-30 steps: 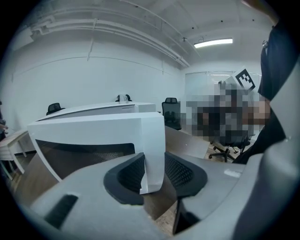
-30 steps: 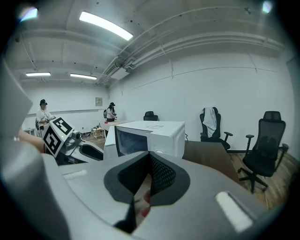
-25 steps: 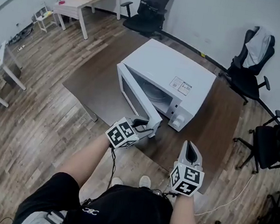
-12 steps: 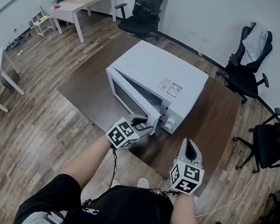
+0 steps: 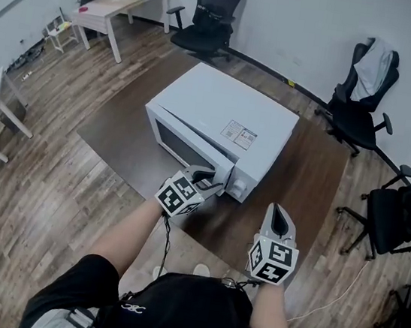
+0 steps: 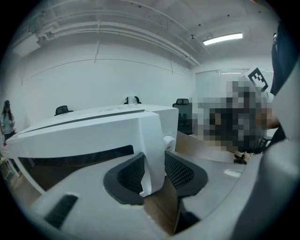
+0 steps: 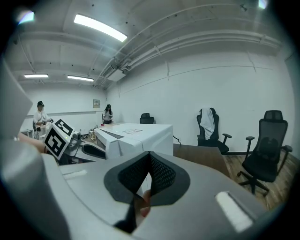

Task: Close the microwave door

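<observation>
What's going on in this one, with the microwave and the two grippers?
A person is closing a white microwave that sits on a dark brown table. The left gripper is clamped on the free edge of the microwave door, which is nearly shut but not yet flush with the body. The right gripper hangs off to the side with its jaws together, holding nothing.

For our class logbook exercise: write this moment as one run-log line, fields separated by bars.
left gripper: shut on microwave door edge | door: slightly ajar | right gripper: shut, empty | task: unfinished
</observation>
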`<state>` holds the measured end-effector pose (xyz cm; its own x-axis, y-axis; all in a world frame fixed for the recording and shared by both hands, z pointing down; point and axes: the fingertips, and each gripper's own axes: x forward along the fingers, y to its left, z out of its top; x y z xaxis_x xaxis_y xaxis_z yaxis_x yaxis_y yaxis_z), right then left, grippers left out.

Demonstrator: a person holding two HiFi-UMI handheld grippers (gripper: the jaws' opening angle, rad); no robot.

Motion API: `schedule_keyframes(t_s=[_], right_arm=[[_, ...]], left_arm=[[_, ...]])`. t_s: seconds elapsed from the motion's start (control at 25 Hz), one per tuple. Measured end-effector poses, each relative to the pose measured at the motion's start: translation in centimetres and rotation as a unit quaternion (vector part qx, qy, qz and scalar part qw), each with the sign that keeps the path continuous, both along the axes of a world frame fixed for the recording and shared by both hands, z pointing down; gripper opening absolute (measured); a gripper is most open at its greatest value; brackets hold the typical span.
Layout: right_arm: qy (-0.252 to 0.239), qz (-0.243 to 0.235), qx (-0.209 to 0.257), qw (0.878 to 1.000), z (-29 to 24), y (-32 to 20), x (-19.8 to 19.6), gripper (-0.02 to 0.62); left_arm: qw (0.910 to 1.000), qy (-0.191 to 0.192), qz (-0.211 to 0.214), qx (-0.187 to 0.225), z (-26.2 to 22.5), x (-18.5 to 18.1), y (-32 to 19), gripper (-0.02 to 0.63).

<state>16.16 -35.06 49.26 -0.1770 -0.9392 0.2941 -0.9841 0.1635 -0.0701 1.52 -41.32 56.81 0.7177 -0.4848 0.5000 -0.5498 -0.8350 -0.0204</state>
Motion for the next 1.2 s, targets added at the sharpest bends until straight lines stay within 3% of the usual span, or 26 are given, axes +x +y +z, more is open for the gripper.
schedule_keyframes(t_s=[0.8,1.08,1.12,1.2], right_arm=[[-0.005,-0.01,-0.007,1.0,0.9,-3.5,0.9,0.005],[-0.009,-0.024,0.0,1.0,0.3,-2.8,-1.4,0.005],[-0.009,-0.027,0.001,1.0,0.2,-2.8,-1.8,0.004],[-0.011,-0.031,0.003,0.999,0.1,-2.5,-2.7,0.004]], left_arm=[[1.0,0.008,-0.001,-0.001,0.0,1.3,-2.5,0.141],[0.9989,0.002,-0.046,-0.003,0.0,1.1,-2.2,0.141],[0.9982,0.0,-0.06,0.004,-0.1,0.7,-2.1,0.131],[0.9958,0.009,-0.09,0.014,-0.7,-0.4,-1.9,0.0]])
